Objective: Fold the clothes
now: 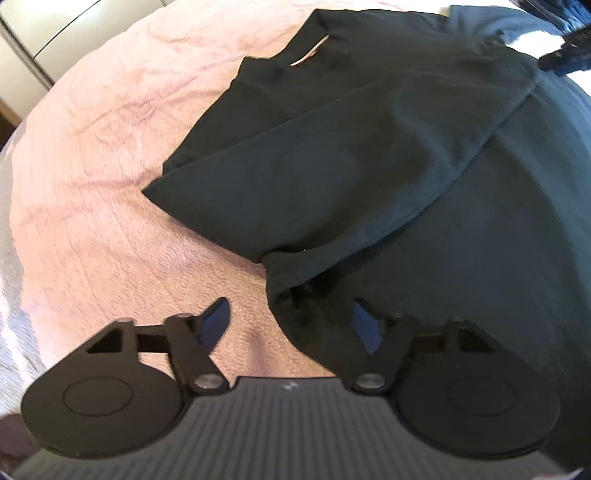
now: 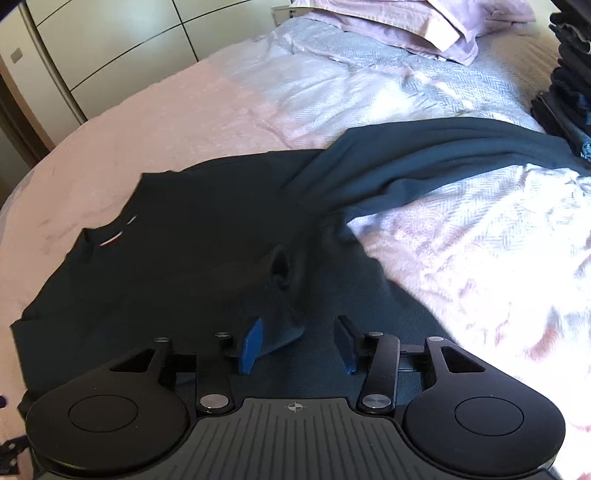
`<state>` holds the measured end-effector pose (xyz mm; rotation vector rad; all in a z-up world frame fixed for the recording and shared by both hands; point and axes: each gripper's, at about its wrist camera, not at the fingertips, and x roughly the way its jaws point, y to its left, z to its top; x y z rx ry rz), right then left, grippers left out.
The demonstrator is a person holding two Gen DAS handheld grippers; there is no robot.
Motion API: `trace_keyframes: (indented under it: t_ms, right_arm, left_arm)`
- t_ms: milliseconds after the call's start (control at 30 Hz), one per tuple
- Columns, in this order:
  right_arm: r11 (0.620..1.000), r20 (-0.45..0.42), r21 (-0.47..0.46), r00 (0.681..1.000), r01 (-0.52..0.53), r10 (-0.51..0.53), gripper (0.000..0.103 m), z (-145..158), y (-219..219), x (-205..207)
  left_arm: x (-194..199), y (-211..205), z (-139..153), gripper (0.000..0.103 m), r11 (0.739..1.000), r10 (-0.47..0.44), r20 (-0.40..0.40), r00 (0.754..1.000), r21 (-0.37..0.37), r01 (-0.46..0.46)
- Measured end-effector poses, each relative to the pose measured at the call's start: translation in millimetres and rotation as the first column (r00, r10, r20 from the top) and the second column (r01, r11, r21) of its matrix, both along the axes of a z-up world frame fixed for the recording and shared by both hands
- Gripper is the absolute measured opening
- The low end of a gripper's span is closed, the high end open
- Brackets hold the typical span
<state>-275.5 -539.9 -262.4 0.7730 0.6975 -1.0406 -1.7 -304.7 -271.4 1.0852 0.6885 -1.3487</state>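
We see bare pink bedspread point(image 1: 92, 184) open to the left of the dark shirt point(image 1: 369, 166). On the right side, a stack of dark clothes point(image 2: 570, 85) blocks the bed edge; pillows point(image 2: 424, 26) crowd the head.

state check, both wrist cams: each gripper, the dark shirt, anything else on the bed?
left gripper: open, holding nothing, over the shirt's edge
right gripper: open, holding nothing, over the shirt
dark shirt: on the bed, partly folded, one sleeve laid across the body
bedspread: wrinkled
pillows: stacked at the head of the bed
dark clothes pile: stacked
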Motion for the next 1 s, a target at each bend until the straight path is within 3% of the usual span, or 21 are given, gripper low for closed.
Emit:
trace_keyframes:
  t_ms: [67, 100, 200, 267, 367, 500, 667, 733, 767, 800, 933, 1000]
  right_arm:
    - [0.996, 0.011, -0.009, 0.996, -0.086, 0.086, 0.047, 7, 15, 18]
    - [0.989, 0.020, -0.017, 0.989, -0.146, 0.146, 0.047, 10, 22, 30]
    - [0.925, 0.069, -0.028, 0.922, -0.379, 0.380, 0.047, 15, 37, 86]
    - [0.840, 0.089, -0.042, 0.835, -0.541, 0.543, 0.047, 14, 46, 132]
    - [0.680, 0.113, -0.047, 0.673, -0.731, 0.731, 0.047, 8, 55, 209]
    - [0.460, 0.047, -0.072, 0.458, -0.885, 0.888, 0.047, -4, 69, 301]
    - [0.262, -0.120, -0.044, 0.266, -0.964, 0.957, 0.048, -32, 86, 381]
    - [0.222, -0.190, 0.012, 0.216, -0.975, 0.958, 0.045, -48, 89, 402]
    - [0.220, -0.217, 0.033, 0.208, -0.975, 0.954, 0.032, -55, 90, 409]
    - [0.221, -0.244, 0.050, 0.203, -0.974, 0.948, 0.002, -61, 89, 416]
    - [0.369, -0.144, 0.084, 0.355, -0.926, 0.924, 0.002, -75, 58, 433]
    - [0.415, -0.091, 0.105, 0.407, -0.904, 0.909, 0.002, -80, 48, 433]
  left_arm:
    - [5, 1, -4, 0.012, 0.998, 0.061, -0.027, 0.998, -0.019, -0.062]
    - [7, 2, -6, 0.005, 0.995, 0.091, -0.040, 0.995, -0.027, -0.093]
    - [13, 18, -6, 0.005, 0.971, 0.220, -0.079, 0.972, -0.076, -0.226]
    - [11, 31, -9, 0.005, 0.954, 0.272, -0.108, 0.956, -0.099, -0.283]
    - [9, 42, -14, 0.005, 0.931, 0.322, -0.154, 0.934, -0.127, -0.342]
    - [18, 49, -15, 0.005, 0.887, 0.398, -0.233, 0.887, -0.150, -0.437]
    - [16, 57, -17, 0.005, 0.864, 0.413, -0.260, 0.873, -0.190, -0.466]
    - [15, 59, -18, 0.005, 0.852, 0.426, -0.272, 0.863, -0.199, -0.483]
    - [14, 59, -18, 0.005, 0.847, 0.431, -0.276, 0.859, -0.204, -0.490]
    - [13, 60, -18, 0.005, 0.843, 0.434, -0.278, 0.857, -0.210, -0.495]
    - [15, 62, -20, 0.005, 0.826, 0.448, -0.301, 0.842, -0.220, -0.518]
    - [17, 66, -20, 0.005, 0.823, 0.450, -0.317, 0.835, -0.214, -0.526]
